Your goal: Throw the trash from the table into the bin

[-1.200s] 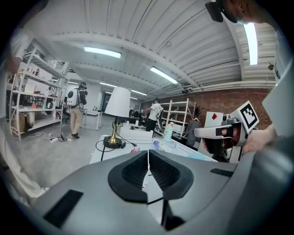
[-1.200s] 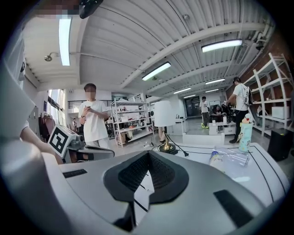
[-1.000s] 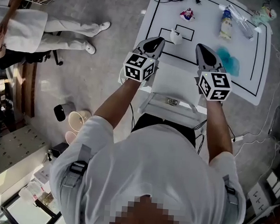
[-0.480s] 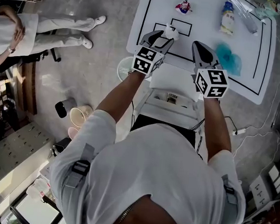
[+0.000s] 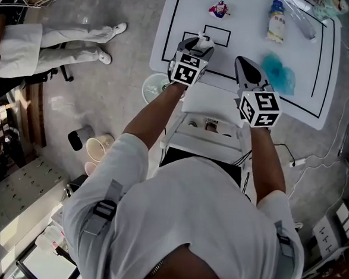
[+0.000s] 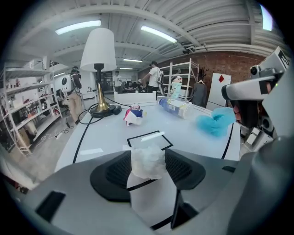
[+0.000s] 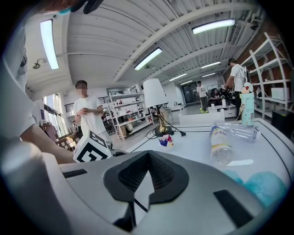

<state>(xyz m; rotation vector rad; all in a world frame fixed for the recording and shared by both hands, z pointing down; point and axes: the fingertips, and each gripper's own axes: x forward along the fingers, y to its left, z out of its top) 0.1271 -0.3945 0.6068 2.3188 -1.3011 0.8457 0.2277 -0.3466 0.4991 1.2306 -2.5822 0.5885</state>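
A crumpled white paper wad lies on the white table by a small black-outlined rectangle. My left gripper is low over the table; its jaws have just been opening and stand apart with the wad between them. My right gripper hovers shut and empty near the front edge, just left of a blue crumpled piece. A colourful wrapper and a plastic bottle lie farther back. A round white bin stands on the floor left of the table.
A lamp with a cable stands at the table's far end. A clear bottle and a green cup lie at the back right. A person in white sits at the left; cups and cables lie on the floor.
My left gripper has gone forward and down to the paper wad, and its jaws have opened around it. The right gripper has sunk a little and stayed shut.
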